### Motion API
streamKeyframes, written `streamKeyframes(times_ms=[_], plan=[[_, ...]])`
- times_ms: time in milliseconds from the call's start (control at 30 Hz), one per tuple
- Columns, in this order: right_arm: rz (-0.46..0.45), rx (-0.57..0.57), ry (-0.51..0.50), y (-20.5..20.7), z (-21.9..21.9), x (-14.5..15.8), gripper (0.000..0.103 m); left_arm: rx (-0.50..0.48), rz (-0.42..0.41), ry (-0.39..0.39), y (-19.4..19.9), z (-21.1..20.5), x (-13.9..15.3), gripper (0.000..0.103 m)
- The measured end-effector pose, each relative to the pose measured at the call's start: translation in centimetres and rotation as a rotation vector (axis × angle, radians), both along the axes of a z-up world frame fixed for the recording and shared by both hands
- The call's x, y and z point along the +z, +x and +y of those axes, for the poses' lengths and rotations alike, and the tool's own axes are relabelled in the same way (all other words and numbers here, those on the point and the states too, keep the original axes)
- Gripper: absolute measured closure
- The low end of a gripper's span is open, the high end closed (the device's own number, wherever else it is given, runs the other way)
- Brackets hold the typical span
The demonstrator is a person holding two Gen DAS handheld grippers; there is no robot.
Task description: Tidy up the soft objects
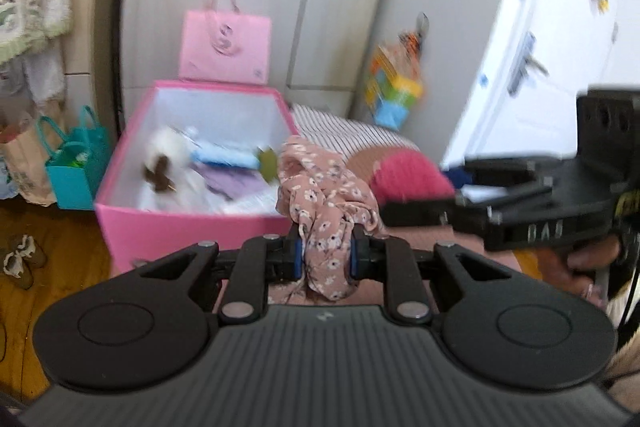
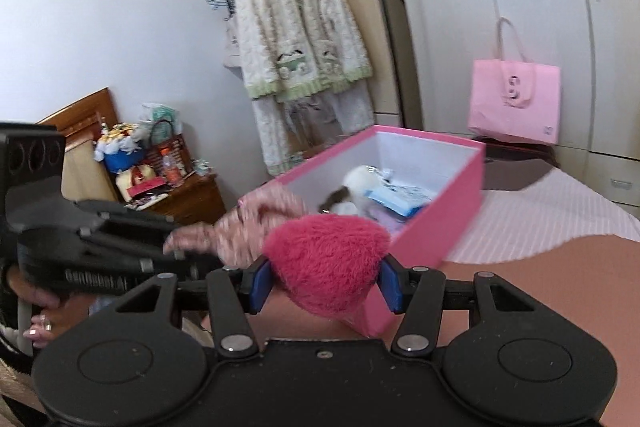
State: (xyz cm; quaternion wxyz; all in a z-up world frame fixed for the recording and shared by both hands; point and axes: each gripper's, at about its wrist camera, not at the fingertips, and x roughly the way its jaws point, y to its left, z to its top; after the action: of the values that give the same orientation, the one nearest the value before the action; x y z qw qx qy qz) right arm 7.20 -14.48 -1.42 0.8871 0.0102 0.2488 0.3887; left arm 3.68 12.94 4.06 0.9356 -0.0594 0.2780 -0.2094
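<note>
In the left wrist view, the left claw (image 1: 325, 251) is clamped on a floral cloth (image 1: 320, 195), held above the bed (image 1: 352, 131) just beside the pink box (image 1: 192, 227), which already holds a plush toy (image 1: 164, 159) and folded items. In the right wrist view, the right claw (image 2: 325, 283) grips a pink fluffy heart (image 2: 326, 259) between its pads, near the box's (image 2: 440, 227) front corner. Judging from this, part of the sorting is done; both carried pieces are yet to go in.
</note>
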Motion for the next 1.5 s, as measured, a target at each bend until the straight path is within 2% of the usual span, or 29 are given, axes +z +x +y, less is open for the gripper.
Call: streamKeyframes(times_ms=[167, 300, 467, 733, 833, 867, 900, 967, 1100, 1200, 1367, 1500], plan=[[-0.053, 0.011, -0.035, 2.1, 2.6, 0.5, 0.044, 0.059, -0.054, -0.028, 2.4, 2.1, 0.8, 0.084], [-0.097, -0.015, -0.060, 4.7, 4.5, 0.6, 0.044, 0.108, -0.074, -0.029, 5.7, 2.4, 0.4, 0.084], [-0.077, -0.080, -0.125, 9.4, 6.4, -0.6, 0.044, 0.140, -0.026, -0.032, 10.1, 2.7, -1.1, 0.083], [-0.031, -0.074, -0.246, 14.5, 8.7, -2.6, 0.041, 0.178, 0.053, -0.004, 15.2, 2.7, -3.5, 0.081], [-0.018, -0.091, -0.280, 15.8, 9.5, -3.1, 0.040, 0.204, 0.083, 0.002, 16.3, 2.5, -4.3, 0.075], [-0.028, -0.104, -0.303, 16.1, 9.8, -3.1, 0.040, 0.221, 0.077, 0.016, 16.5, 2.4, -4.4, 0.068], [-0.050, -0.123, -0.324, 16.2, 9.9, -3.2, 0.036, 0.233, 0.069, 0.028, 16.6, 2.3, -4.4, 0.062], [-0.082, -0.143, -0.342, 15.9, 9.8, -3.3, 0.029, 0.245, 0.061, 0.036, 16.6, 2.2, -4.4, 0.057], [-0.075, -0.117, -0.275, 14.7, 8.3, -2.8, 0.024, 0.260, 0.053, 0.033, 16.1, 2.3, -4.3, 0.041], [-0.096, -0.127, -0.209, 13.1, 6.9, -2.1, 0.024, 0.271, 0.045, 0.034, 15.2, 2.2, -4.0, 0.036], [-0.106, -0.141, -0.063, 9.3, 3.5, -1.3, 0.023, 0.276, 0.038, 0.029, 13.3, 2.1, -3.6, 0.035], [-0.109, -0.204, -0.047, 7.5, 2.0, -1.3, 0.023, 0.275, 0.016, 0.038, 11.7, 1.6, -3.0, 0.023]])
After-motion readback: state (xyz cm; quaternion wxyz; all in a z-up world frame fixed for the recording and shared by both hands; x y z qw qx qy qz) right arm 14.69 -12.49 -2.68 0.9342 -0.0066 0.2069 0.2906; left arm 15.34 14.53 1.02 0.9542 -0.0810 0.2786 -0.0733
